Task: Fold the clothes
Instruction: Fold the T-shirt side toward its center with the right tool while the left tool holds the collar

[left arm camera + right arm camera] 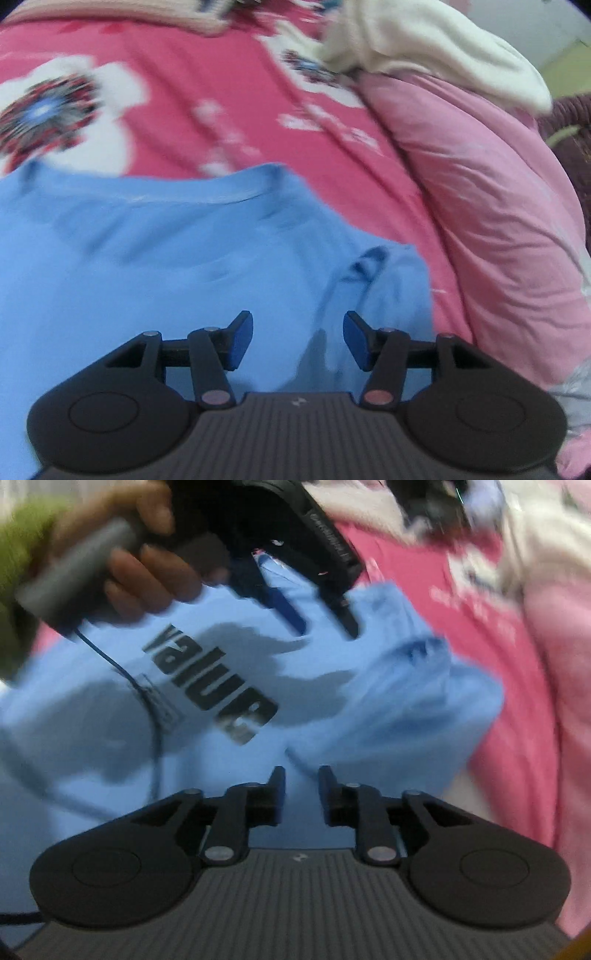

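Blue T-shirt (207, 686) lies print-up on the pink floral bedsheet (207, 74), one sleeve (402, 686) flipped inward so we judge folding partway, left claw (297, 339) wide, right claw (301, 794) narrowly apart, both empty.

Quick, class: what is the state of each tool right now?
Left tool: open, holding nothing, above the blue T-shirt.
Right tool: open, holding nothing.
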Motion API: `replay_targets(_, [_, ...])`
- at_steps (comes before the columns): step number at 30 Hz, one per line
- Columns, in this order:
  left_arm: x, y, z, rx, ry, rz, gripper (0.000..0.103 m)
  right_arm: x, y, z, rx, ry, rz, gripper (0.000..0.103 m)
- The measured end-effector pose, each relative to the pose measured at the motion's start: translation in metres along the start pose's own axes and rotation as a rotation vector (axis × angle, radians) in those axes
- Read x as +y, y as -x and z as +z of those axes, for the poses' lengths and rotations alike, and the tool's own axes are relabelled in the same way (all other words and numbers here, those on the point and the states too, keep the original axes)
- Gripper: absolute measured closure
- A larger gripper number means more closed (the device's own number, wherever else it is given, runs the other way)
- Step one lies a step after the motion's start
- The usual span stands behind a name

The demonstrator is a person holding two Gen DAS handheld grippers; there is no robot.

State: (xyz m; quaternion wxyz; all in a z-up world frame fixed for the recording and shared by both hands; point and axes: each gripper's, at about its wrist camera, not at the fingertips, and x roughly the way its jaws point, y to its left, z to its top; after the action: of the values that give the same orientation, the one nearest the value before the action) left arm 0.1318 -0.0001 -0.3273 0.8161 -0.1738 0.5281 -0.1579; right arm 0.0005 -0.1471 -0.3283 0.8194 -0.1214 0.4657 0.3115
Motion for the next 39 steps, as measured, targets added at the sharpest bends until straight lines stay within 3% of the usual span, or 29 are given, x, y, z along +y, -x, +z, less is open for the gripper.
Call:
replay_targets(3, [-0.032,-0.014,0.011,-0.037,-0.147,0.021,0.048,0.004,0.024,-0.020,0.058,-0.146,0.116,0.081])
replay_targets(6, [-0.055,-0.026,0.018,-0.074,-0.279,0.073,0.048,0.003,0.046,-0.037,0.050,-0.339,0.212,0.078])
replay_targets(9, [-0.063,-0.040,0.025,-0.079,-0.318,0.080,0.051,-0.006,0.052,-0.038,-0.005,-0.421,0.120,0.078])
replay_targets(12, [-0.064,-0.052,0.029,-0.059,-0.311,0.069,0.074,-0.023,0.039,-0.030,-0.056,-0.503,0.058,0.078])
replay_targets(13, [-0.063,-0.055,0.029,-0.054,-0.306,0.066,0.091,-0.027,0.037,-0.029,-0.077,-0.529,0.052,0.078])
replay_targets(16, [-0.051,-0.048,0.029,-0.080,-0.231,0.031,0.098,-0.032,0.035,-0.027,-0.120,-0.575,0.023,0.078])
replay_targets(22, [-0.019,-0.017,0.025,-0.130,-0.098,-0.087,0.099,-0.041,0.027,-0.029,-0.158,-0.658,-0.025,0.078])
replay_targets(26, [0.001,-0.019,0.029,-0.116,-0.013,-0.120,0.099,-0.043,0.012,-0.013,-0.193,-0.617,-0.069,0.078])
replay_targets(34, [0.036,-0.015,0.035,-0.143,0.245,-0.297,0.099,-0.043,-0.040,0.012,-0.161,-0.529,-0.133,0.078])
replay_targets(37, [0.048,-0.012,0.037,-0.158,0.323,-0.360,0.099,-0.039,-0.044,0.010,-0.145,-0.504,-0.174,0.084])
replay_targets(39, [0.054,-0.008,0.038,-0.164,0.340,-0.364,0.099,-0.036,-0.041,0.009,-0.143,-0.473,-0.204,0.094])
